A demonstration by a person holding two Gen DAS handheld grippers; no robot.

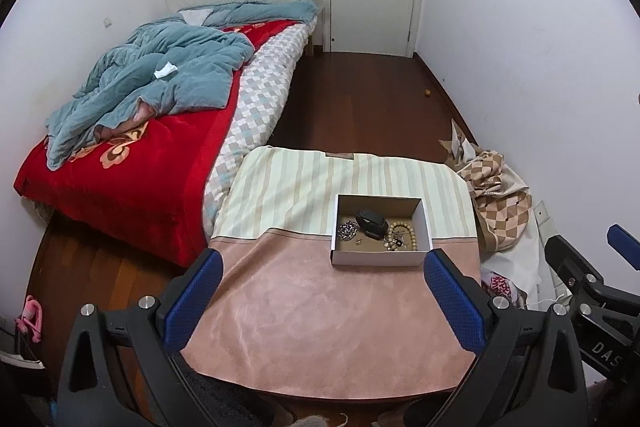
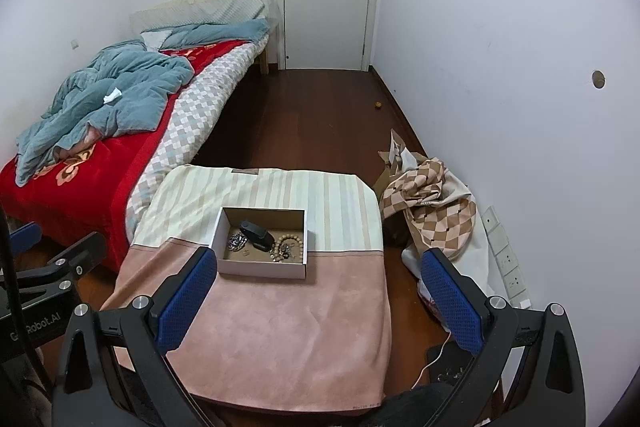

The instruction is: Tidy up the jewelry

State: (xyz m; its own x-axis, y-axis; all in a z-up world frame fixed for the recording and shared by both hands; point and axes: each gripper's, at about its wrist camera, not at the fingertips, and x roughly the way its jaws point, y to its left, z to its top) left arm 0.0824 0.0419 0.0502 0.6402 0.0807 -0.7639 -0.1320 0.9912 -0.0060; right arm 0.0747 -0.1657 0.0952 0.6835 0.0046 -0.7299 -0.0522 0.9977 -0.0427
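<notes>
Jewelry is lying in the white cardboard box on the cloth-covered table: wooden bead bracelet, silver chain, dark case | my left gripper is hovering spread wide, holding nothing | my right gripper is hovering equally wide, touching nothing, box just ahead.

Even, sharp; perhaps overhead light; fisheye-warped edges.

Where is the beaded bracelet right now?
The beaded bracelet lies in the right part of the open box on the cloth-covered table, beside a black item.
</notes>
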